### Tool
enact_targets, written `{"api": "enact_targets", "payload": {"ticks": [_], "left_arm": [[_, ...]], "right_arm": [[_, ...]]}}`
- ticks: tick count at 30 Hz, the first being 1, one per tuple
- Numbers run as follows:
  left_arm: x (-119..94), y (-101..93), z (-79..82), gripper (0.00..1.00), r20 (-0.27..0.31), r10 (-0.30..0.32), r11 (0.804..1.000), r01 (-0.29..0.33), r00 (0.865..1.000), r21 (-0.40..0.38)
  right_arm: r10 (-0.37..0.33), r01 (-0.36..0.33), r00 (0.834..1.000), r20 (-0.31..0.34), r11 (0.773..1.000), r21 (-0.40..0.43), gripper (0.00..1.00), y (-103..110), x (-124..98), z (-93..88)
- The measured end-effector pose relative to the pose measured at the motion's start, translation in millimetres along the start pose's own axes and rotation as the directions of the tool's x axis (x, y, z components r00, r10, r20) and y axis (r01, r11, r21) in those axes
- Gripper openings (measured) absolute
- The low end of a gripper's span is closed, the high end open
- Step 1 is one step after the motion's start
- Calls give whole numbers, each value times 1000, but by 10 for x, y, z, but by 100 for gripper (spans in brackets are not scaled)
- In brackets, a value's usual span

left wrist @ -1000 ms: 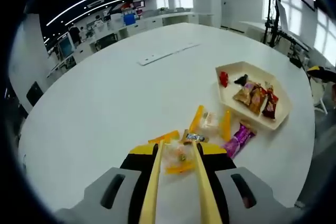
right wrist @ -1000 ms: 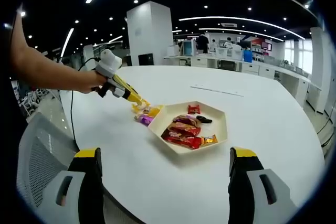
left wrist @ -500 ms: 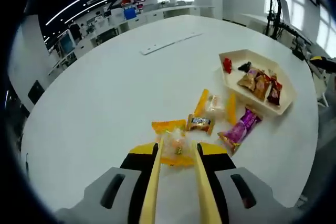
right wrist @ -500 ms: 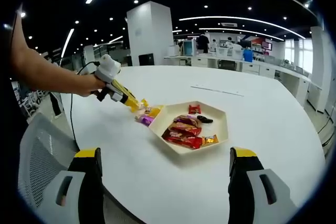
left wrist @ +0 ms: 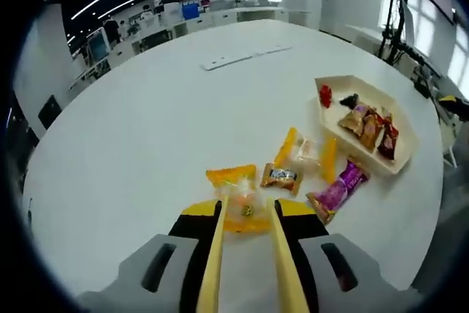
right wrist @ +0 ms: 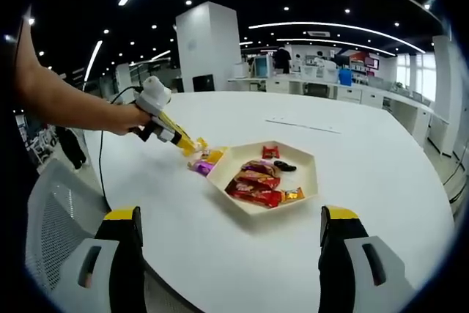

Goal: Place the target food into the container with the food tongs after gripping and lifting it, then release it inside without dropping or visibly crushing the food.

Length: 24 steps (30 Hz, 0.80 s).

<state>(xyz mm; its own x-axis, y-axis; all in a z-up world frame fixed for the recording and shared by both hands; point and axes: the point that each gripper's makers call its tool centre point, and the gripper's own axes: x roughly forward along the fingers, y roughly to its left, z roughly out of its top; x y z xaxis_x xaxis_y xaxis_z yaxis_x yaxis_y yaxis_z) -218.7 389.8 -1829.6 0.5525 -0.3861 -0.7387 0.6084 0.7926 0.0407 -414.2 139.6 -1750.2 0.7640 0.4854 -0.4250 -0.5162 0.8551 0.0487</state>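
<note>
gripping the orange snack packet (left wrist: 240, 209), left tool (left wrist: 245, 214) holds it crosswise.

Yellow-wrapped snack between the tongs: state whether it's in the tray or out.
Out. The yellow-wrapped snack sits between the tongs above the table, apart from the tray.

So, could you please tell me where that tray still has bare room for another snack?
The tray is bare along its right half, beyond the red candy and black piece. Wrapped snacks crowd its left and near side. The left claw holds an orange packet.
</note>
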Motion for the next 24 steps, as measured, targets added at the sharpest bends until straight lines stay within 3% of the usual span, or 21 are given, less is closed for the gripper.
{"api": "enact_targets", "payload": {"ticks": [5,16,24], "left_arm": [[-18,24,-4,19,-4,25,1000,-25,1000,15],[-52,26,-2,17,3,-7,999,7,1000,42],[-132,42,105,17,25,-20,997,18,999,75]], "right_arm": [[0,0,1000,3,1000,3,99,-1,-1,7],[0,0,1000,7,1000,4,99,1,-3,17],[3,-3,1000,7,1000,-1,99,7,-1,16]]}}
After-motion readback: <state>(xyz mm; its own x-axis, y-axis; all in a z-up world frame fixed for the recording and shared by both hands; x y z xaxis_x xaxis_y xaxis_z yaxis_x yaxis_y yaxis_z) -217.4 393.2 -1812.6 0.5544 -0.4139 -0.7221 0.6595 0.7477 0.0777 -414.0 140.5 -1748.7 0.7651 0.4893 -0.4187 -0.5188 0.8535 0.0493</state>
